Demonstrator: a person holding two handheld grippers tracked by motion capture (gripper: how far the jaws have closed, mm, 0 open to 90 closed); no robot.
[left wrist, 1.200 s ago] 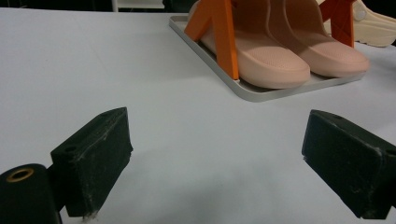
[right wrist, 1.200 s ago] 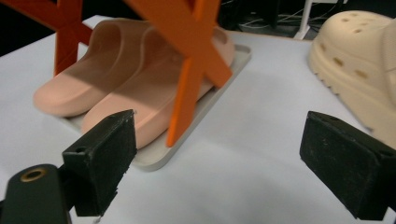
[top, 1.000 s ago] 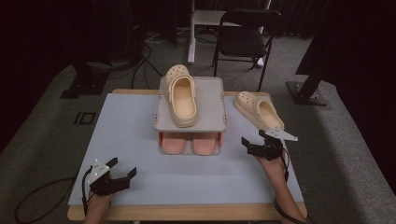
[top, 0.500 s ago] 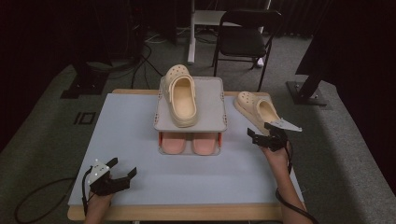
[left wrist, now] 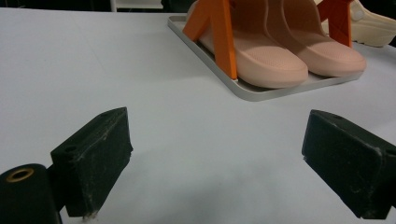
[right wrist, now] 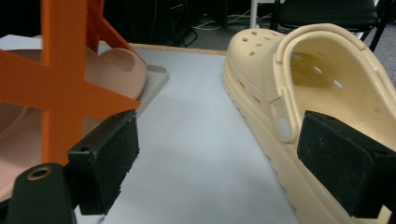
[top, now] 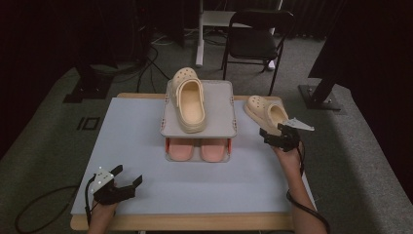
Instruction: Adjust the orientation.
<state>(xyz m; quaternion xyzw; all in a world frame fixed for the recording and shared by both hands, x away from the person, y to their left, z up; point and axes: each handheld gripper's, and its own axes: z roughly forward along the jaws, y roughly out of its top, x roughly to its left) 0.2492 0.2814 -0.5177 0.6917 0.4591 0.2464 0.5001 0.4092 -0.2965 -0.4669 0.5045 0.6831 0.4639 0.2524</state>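
A cream clog [top: 189,100] lies on the grey top shelf [top: 219,105] of a small rack with orange struts [right wrist: 60,70]. A pair of pink slippers [top: 197,148] sits on the rack's lower tray [left wrist: 205,56]. A second cream clog [top: 265,111] lies on the table to the right of the rack. My right gripper [top: 272,131] is open just behind this clog's heel. In the right gripper view the clog [right wrist: 299,79] is close ahead, its near side partly between the jaws, unpressed. My left gripper [top: 127,174] rests open at the front left with nothing between its jaws.
The pale blue tabletop [top: 131,131] stretches wide to the left of the rack. A black chair [top: 255,41] and a white post stand behind the table. Dark stands and cables lie on the floor around it.
My right gripper has moved away from the person, up to the heel of the clog at the right. The left gripper has stayed in place.
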